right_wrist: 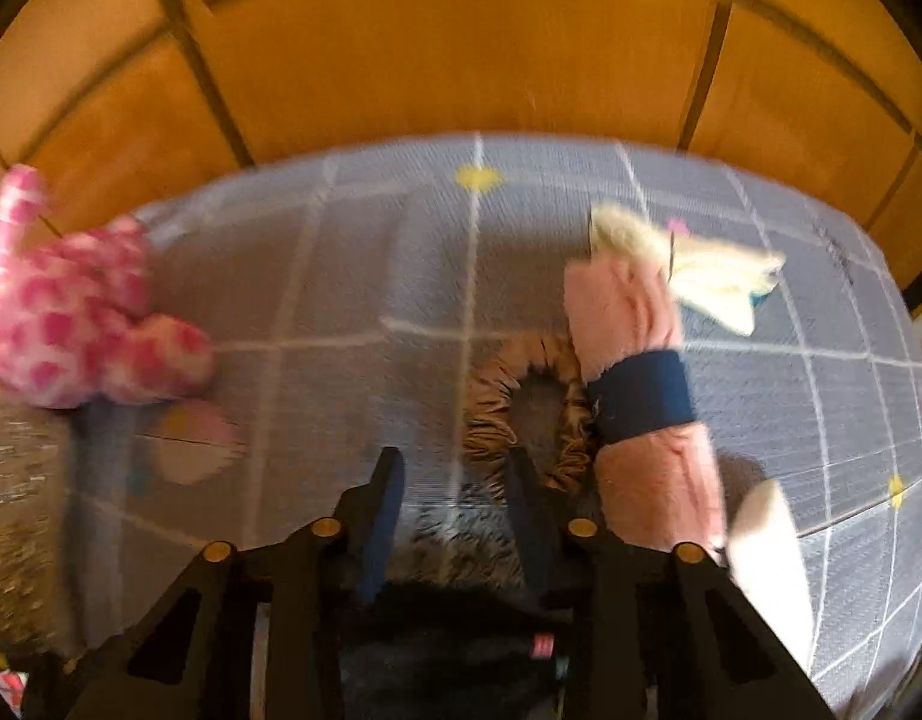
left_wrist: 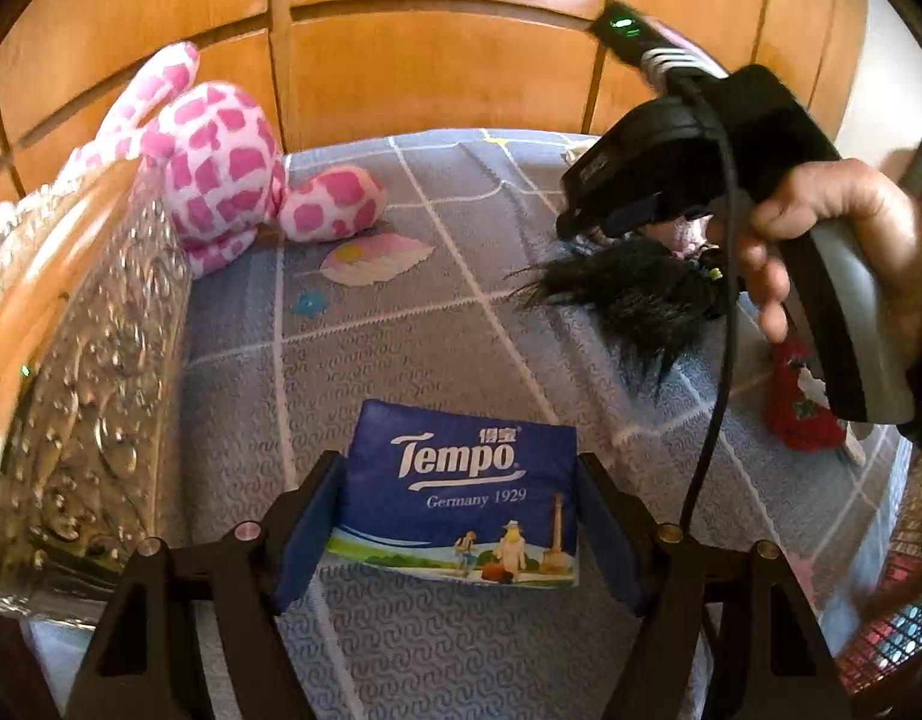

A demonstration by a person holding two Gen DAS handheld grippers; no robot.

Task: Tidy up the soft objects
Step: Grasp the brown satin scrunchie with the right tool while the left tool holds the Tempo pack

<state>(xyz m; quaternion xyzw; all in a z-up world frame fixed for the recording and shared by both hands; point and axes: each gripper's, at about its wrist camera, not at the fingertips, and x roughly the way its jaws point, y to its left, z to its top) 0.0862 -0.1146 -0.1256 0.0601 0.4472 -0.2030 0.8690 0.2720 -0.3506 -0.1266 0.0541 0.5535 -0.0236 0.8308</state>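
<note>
Your left gripper [left_wrist: 458, 516] stood wide, its blue pads on either side of the Tempo tissue pack [left_wrist: 461, 495]. The pack lay flat on the grey checked bedcover [left_wrist: 401, 312], and the pads looked to be touching its edges rather than squeezing — I could not tell whether they truly gripped it. Your right gripper [right_wrist: 455, 516] had narrowed to a small gap, with black fur [right_wrist: 455, 546] lying between its fingers. Whether the pads pressed on that fur the blur did not let me say. From the left camera, your right hand [left_wrist: 821, 240] held that tool low over the black furry toy [left_wrist: 641, 294]. The pink spotted plush [left_wrist: 233, 162] sat at the far left against the wooden headboard [left_wrist: 431, 60] — beside the right gripper lay a brown scrunchie [right_wrist: 521, 414] and a pink roll with a blue band [right_wrist: 641, 396].
</note>
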